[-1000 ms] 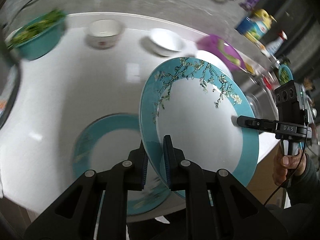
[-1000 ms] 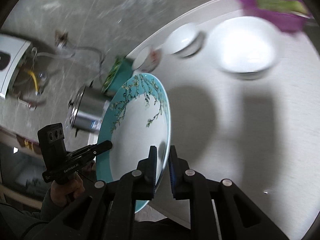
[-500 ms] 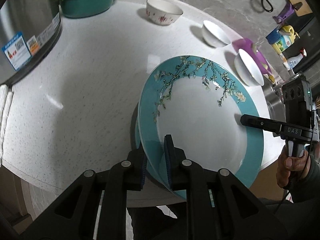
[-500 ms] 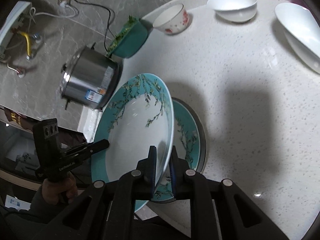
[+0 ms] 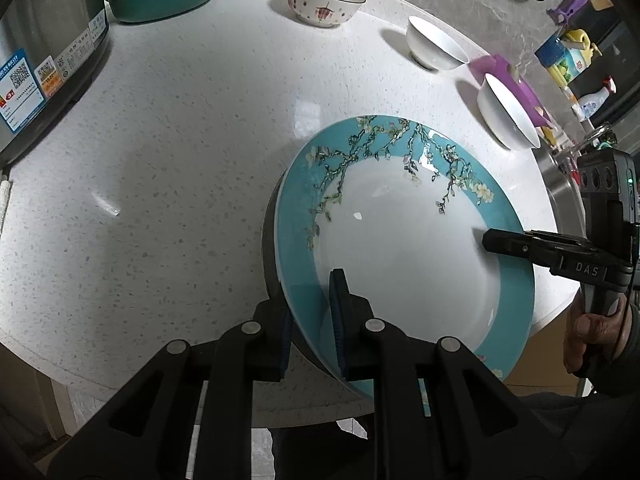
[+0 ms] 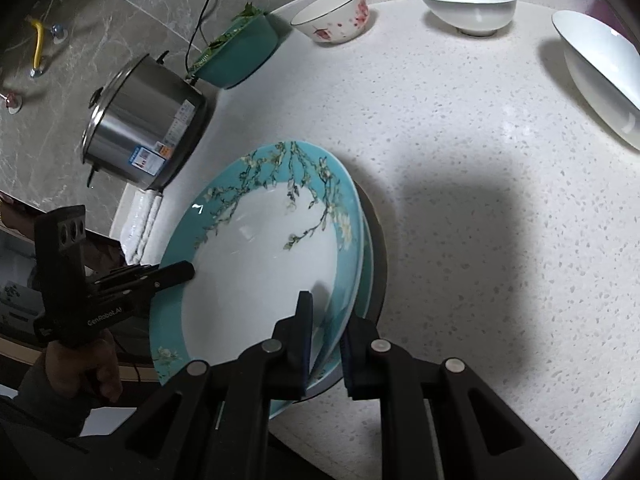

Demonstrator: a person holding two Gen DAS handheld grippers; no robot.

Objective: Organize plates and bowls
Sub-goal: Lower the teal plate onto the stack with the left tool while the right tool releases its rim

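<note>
Together gripping one round teal blossom-patterned porcelain plate (image 5: pixel 404 248) by opposite rims: left gripper (image 5: pixel 312 320), right gripper (image 6: pixel 324 332), fingers clamped, over white speckled desk (image 5: pixel 180 140).

plate (image 5: pixel 400 248) on second plate (image 6: pixel 366 280) | bowls (image 5: pixel 325 0) behind | cooker (image 6: pixel 144 128) left

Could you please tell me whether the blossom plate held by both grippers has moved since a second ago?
Yes. The blossom plate has come down toward the table, now almost covering the matching plate beneath it.
</note>
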